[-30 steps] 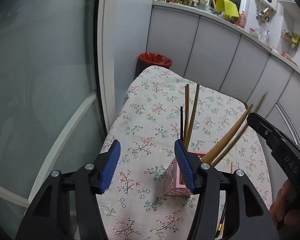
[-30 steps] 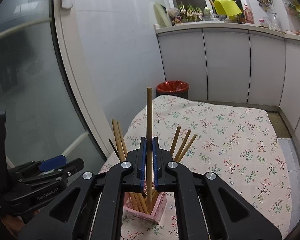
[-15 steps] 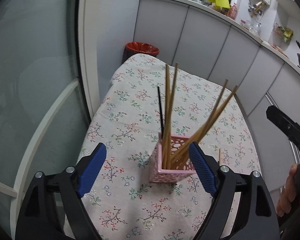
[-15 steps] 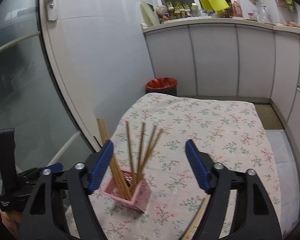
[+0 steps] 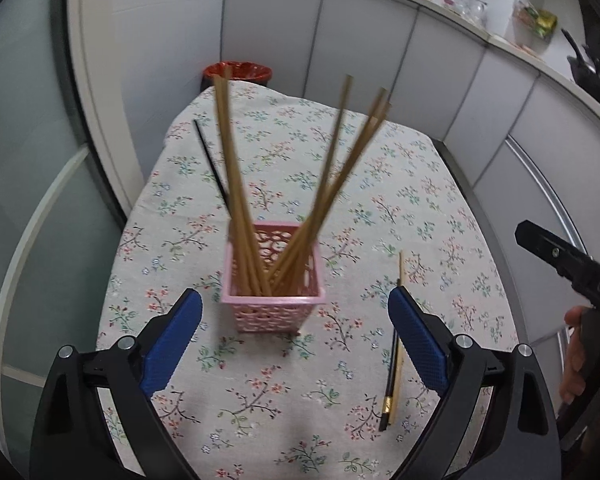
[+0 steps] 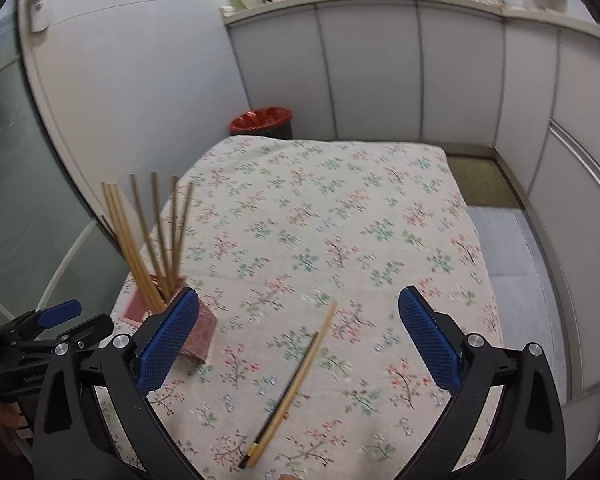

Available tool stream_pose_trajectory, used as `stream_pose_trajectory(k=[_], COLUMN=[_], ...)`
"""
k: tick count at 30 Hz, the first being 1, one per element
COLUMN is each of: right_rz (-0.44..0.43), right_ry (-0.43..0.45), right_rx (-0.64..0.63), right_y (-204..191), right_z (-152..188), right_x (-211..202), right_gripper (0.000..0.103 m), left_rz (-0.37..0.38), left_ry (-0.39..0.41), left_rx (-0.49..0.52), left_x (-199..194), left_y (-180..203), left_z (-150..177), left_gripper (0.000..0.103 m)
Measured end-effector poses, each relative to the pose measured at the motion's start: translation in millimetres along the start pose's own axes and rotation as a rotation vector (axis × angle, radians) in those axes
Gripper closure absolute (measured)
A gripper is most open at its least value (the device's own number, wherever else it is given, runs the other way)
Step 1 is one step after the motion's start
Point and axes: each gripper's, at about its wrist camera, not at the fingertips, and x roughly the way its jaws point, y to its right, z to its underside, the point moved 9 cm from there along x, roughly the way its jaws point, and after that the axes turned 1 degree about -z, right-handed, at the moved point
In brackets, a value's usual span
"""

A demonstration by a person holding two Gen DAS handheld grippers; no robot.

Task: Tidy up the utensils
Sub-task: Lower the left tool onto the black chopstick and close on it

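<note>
Chopsticks (image 5: 284,200) already stand fanned out in the pink basket (image 5: 274,304) on the flowered tablecloth (image 6: 340,220), while two more, a pale wooden one (image 6: 300,380) and a dark one with a gold band (image 6: 278,404), lie side by side on the cloth just beside the basket. Both my tongs are spread wide and hold nothing: the left gripper (image 5: 294,344) hangs over the basket, the right gripper (image 6: 298,336) over the loose pair. I judge the step is fetching those two, so my right needs to drop low, line up across a shaft and close on one thin stick without pinching cloth.
</note>
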Motion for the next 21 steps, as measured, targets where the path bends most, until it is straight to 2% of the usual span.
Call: stream_pose_trajectory(k=[4,9,13,17,19,21], right_rz=[0.033,0.068,0.101,0.114,0.109,0.102], right_ry=[-0.056,-0.145,-0.174,-0.196,-0.206,-0.214], right_rx=[0.079,0.153,0.159,0.18,0.199,0.215], right_y=[33,69,88,104,110,113], right_z=[13,33,43,50,53,55], right_x=[4,15,18,18,19,20], right_gripper=[0.007,0.007,0.007,0.007,0.007,0.007], left_rz=[0.004,0.013,0.01,0.013,0.017,0.031], left_ry=[-0.031,-0.101,-0.136,-0.2,-0.237,-0.285], left_rx=[0.054,0.186,0.292,0.288,0.266,0.24], left_x=[8,25,41,67,79,95], left_y=[27,73,102,112,114,115], left_z=[11,34,45,50,51,53], left_gripper=[0.012,0.012,0.012,0.013,0.022,0.035])
